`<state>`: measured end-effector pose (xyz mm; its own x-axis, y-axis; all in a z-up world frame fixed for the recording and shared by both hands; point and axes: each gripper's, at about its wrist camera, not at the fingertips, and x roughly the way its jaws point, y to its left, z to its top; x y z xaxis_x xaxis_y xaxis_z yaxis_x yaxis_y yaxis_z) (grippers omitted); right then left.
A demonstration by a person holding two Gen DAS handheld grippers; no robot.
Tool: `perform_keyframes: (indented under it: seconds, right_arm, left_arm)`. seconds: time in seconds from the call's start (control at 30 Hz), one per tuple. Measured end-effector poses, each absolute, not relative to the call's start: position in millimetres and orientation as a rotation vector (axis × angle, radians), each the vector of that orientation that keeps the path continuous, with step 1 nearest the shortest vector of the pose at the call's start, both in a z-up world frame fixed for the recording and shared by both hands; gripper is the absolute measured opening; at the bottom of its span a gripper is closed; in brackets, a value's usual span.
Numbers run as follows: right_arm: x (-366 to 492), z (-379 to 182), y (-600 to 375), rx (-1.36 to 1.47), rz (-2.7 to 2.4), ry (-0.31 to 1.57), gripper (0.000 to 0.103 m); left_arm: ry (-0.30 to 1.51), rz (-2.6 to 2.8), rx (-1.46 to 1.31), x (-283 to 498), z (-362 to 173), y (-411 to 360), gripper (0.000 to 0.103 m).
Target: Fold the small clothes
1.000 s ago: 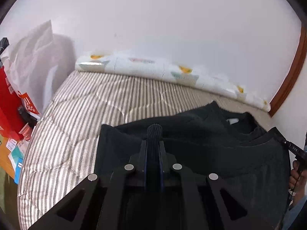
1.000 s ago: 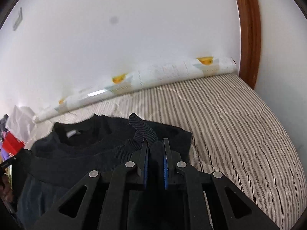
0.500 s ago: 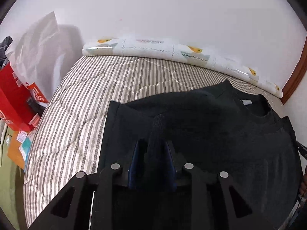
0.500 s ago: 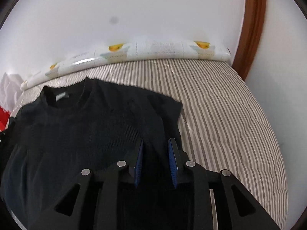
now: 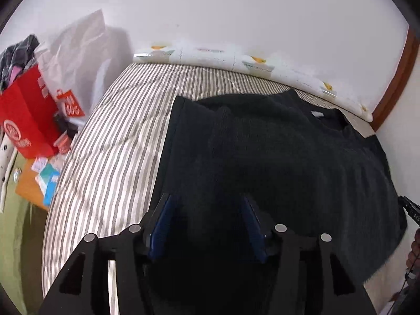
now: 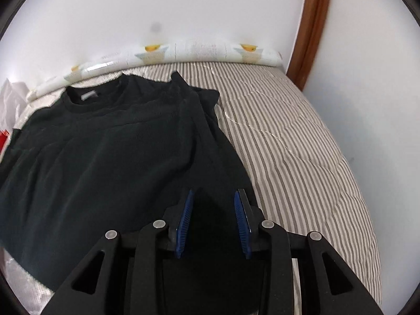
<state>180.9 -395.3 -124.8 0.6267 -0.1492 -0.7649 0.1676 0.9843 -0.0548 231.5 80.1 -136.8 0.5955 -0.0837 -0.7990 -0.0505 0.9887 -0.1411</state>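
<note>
**A:** Where is the garment for you right now?

**B:** Your black sweater (image 6: 110, 152) lies spread on the striped bed cover (image 6: 302, 141), its collar toward the wall and the rolled patterned mat (image 6: 199, 52) that runs along the far edge of the bed. The neck label shows pale inside the collar. On the sweater's right side a sleeve is folded in over the body, its cuff poking up near the collar. In your left view the sweater (image 5: 275, 157) covers the bed's right half, and bare striped cover (image 5: 110, 157) stretches away to the sweater's left.

**A:** And my two tools?

**B:** Your left gripper (image 5: 207, 204) has its jaws opening. The blue pads stand apart above the sweater's lower left part, with dark cloth seen between them, but neither pad presses on it. Your right gripper (image 6: 214, 202) is opening as well, its ribbed blue fingers (image 6: 185, 215) parted above the sweater's lower right edge, just beside the bare cover. Nothing is grasped by either one.

**A:** Anything else near the sweater?

**B:** Beyond the bed's left edge, well apart from the sweater, stand a red paper bag (image 5: 26, 115) and a white plastic bag (image 5: 78, 52). A brown wooden frame (image 6: 312, 26) rises at the bed's far right corner.
</note>
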Motion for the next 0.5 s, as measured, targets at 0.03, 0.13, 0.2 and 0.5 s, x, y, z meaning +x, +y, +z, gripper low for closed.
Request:
perform_keyframes:
  seconds: [0.03,0.13,0.2,0.5]
  right_arm:
    - [176,-121,-392,0.027,-0.182,0.866,0.034]
    - [164,-108,-374,0.021,-0.171,0.836,0.04]
    - [157,-102,-356,0.019,-0.144,0.816,0.046]
    - [136,-110,-224,-0.08,0.073,0.813,0.052]
  left_arm:
    - [0.935,-0.023,-0.162,224,-137,82,0.051]
    - [0.941,-0.022,-0.172,198,-139,89,0.051]
    - [0.95,-0.021,-0.193,179,-141,96,0.051]
    - [1.0,-0.023,-0.259,102,-154,132,0.052]
